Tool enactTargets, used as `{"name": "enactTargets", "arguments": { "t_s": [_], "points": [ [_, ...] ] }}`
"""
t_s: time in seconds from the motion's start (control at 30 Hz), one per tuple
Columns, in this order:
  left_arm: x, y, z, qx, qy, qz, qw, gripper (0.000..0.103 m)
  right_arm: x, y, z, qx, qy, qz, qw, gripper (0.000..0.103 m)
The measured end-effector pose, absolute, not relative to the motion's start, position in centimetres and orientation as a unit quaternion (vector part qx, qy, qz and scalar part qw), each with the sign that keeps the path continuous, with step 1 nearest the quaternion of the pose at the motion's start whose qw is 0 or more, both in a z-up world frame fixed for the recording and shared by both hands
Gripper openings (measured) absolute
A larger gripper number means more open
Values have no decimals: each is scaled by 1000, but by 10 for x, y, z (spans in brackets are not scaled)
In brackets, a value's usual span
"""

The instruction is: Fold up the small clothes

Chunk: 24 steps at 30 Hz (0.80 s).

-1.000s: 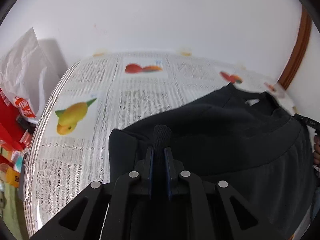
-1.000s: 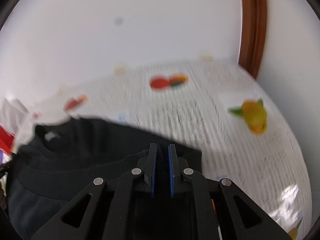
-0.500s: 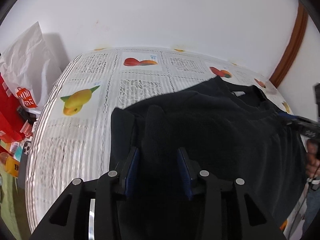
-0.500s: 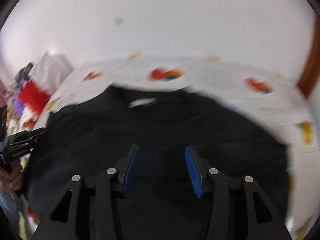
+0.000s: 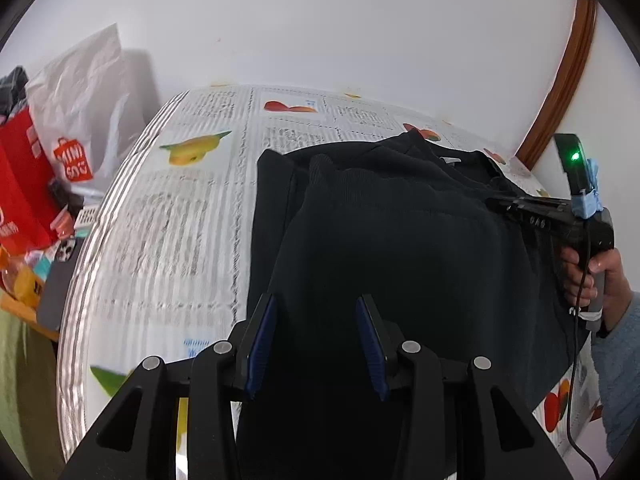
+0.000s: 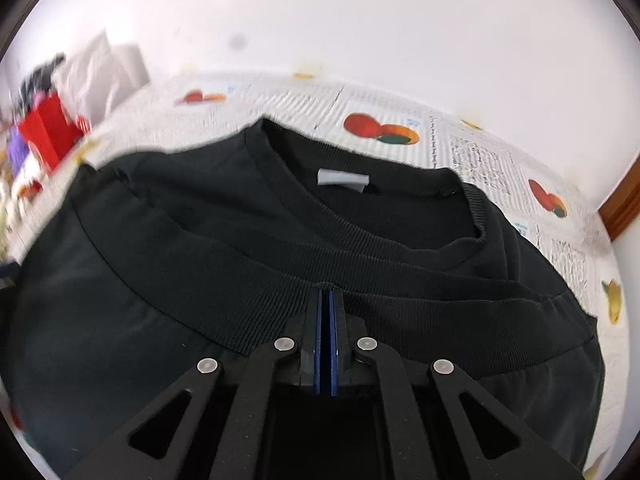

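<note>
Right wrist view: the right gripper [image 6: 327, 300] is pinching the black sweatshirt's [image 6: 200, 280] ribbed hem [image 6: 248, 280] folded toward the collar on the newspaper-print tablecloth [image 5: 168, 232]; the left gripper [image 5: 316, 344] is hovering wide open, empty. Next is probably releasing and smoothing.

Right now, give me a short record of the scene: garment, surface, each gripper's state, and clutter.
garment: black ribbed-hem sweatshirt, folded over, grey neck label showing
surface: table with fruit-and-newsprint patterned cover
left gripper: open, above the sweatshirt, holding nothing
right gripper: fingers together at the ribbed hem; whether they pinch cloth is unclear
clutter: white shopping bag and red bag beyond the table's left edge
</note>
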<state>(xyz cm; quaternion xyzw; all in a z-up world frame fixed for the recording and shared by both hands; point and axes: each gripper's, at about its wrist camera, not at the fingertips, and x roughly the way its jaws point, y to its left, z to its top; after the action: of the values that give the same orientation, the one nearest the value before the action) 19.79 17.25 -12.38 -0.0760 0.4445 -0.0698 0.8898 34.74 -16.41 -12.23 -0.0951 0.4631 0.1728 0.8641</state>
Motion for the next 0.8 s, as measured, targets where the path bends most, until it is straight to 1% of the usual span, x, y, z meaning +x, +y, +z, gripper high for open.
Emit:
{"name": "enactTargets", "arguments": {
  "t_s": [0.17, 0.27, 0.37, 0.43, 0.5, 0.57, 0.7, 0.8],
  "points": [
    [191, 180, -125, -95, 442, -70, 889, 39, 359, -164, -103, -62, 435, 178, 880, 3],
    [188, 181, -125, -100, 440, -73, 889, 39, 366, -155, -111, -82, 437, 172, 879, 2],
    [183, 181, -125, -100, 442, -77, 888, 39, 373, -152, -134, -84, 458, 165, 869, 2],
    [179, 181, -125, -93, 441, -75, 889, 39, 368, -152, -133, -88, 445, 164, 876, 3],
    [177, 182, -127, -88, 443, -73, 889, 42, 368, -156, -133, -81, 449, 164, 875, 4],
    [174, 184, -128, -87, 446, -66, 888, 42, 366, -163, -128, -74, 456, 165, 871, 8],
    [161, 191, -130, -94, 447, -63, 888, 42, 348, -201, -118, -66, 445, 118, 886, 19],
    [153, 197, -134, -106, 454, -60, 883, 42, 337, -233, -122, -65, 449, 84, 887, 19]
  ]
}}
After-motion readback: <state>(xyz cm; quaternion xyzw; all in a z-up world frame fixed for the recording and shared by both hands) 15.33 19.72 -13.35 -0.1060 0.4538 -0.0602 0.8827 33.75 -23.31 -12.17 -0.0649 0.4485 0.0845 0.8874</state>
